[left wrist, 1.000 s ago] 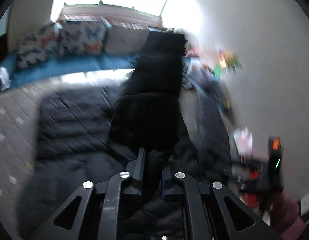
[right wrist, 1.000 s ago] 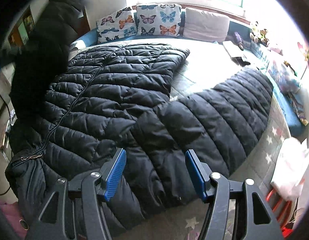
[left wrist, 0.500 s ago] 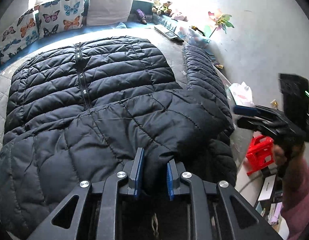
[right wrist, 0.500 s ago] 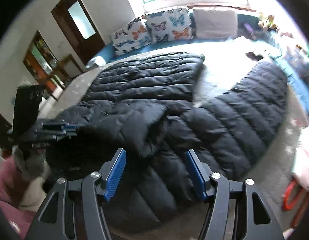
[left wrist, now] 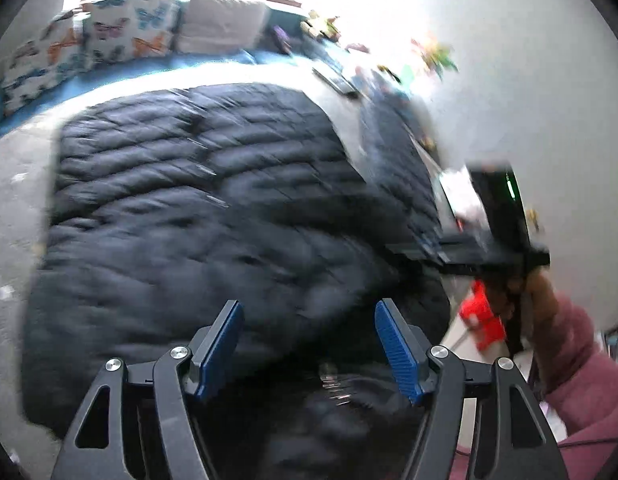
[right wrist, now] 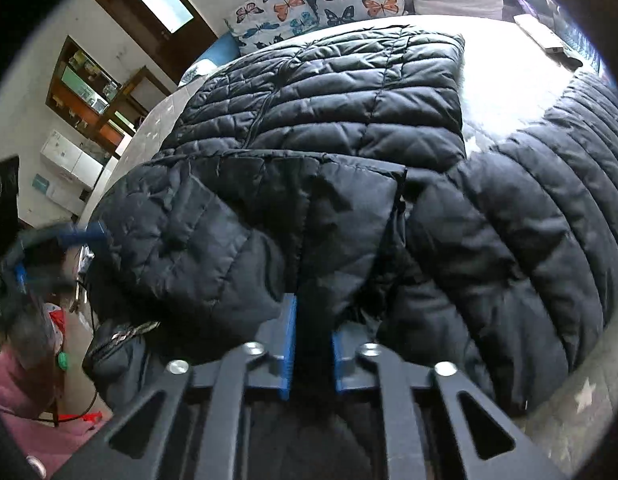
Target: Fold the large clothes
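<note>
A large black puffer jacket [right wrist: 349, 92] lies spread on the bed, zip up. One sleeve [right wrist: 213, 224] is folded across its body and the other sleeve [right wrist: 549, 216] stretches out to the right. My right gripper [right wrist: 313, 344] is shut on a fold of the jacket at its near edge. In the blurred left wrist view, my left gripper [left wrist: 309, 344] hovers over the jacket [left wrist: 197, 208]. Its jaws are opening, and no fabric is pinched between the pads. The right gripper [left wrist: 425, 254] shows there too, held by a hand in a pink sleeve [left wrist: 569, 360].
Butterfly pillows [right wrist: 321, 0] and a white pillow [left wrist: 221, 24] line the bed's far side. A flat box [right wrist: 545, 40] lies on the bed [right wrist: 509, 80] at the back right. A red object [left wrist: 481, 320] sits beside the bed. Shelves [right wrist: 85, 92] and a door stand at the left.
My left gripper let go of the folded sleeve and opened wide. My right gripper dropped onto the jacket's near edge and shut on the fabric.
</note>
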`<state>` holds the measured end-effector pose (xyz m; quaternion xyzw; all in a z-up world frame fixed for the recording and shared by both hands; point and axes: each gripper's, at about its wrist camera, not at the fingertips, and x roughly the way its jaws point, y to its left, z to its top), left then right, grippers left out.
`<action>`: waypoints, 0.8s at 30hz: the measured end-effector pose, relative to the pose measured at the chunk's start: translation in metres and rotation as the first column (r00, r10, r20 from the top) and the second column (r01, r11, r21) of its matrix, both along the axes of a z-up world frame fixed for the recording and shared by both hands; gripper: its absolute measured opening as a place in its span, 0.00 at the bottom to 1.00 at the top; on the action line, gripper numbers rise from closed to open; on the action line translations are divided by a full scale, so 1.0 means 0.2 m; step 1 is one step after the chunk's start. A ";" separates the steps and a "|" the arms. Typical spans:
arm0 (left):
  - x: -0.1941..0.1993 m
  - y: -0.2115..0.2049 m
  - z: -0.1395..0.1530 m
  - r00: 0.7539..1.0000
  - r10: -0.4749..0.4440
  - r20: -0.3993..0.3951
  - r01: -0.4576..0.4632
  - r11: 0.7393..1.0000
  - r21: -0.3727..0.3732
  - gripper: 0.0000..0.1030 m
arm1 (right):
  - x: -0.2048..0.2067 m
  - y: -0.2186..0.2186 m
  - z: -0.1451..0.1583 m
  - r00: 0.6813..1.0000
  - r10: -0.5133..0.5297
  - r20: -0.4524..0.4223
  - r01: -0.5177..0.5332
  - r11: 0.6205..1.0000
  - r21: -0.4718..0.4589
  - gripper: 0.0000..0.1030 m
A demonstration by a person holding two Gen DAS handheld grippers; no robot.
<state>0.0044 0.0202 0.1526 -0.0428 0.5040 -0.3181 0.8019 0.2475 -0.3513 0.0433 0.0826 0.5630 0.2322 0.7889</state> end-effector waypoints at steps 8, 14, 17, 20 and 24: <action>0.24 0.59 -0.15 0.964 0.259 -0.065 -0.258 0.966 0.035 0.68 | -0.05 -0.03 -0.03 1.000 -0.027 -0.010 0.026 0.999 -0.038 0.11; 0.22 0.62 -0.30 0.972 0.232 -0.039 -0.228 0.970 0.085 0.63 | -0.03 -0.05 0.02 1.000 -0.023 -0.012 0.022 0.998 -0.064 0.20; 0.20 0.60 -0.29 0.982 0.190 -0.007 -0.188 0.975 0.117 0.63 | -0.04 -0.05 0.20 0.994 -0.032 0.107 0.053 0.979 -0.199 0.27; 0.17 0.55 -0.29 0.987 0.161 0.016 -0.162 0.978 0.133 0.63 | -0.05 -0.01 0.32 0.974 -0.007 0.225 0.067 0.963 -0.262 0.41; 0.16 0.51 -0.31 0.988 0.151 0.026 -0.153 0.976 0.153 0.63 | 0.06 0.10 0.25 0.967 0.050 0.250 0.005 0.976 -0.218 0.41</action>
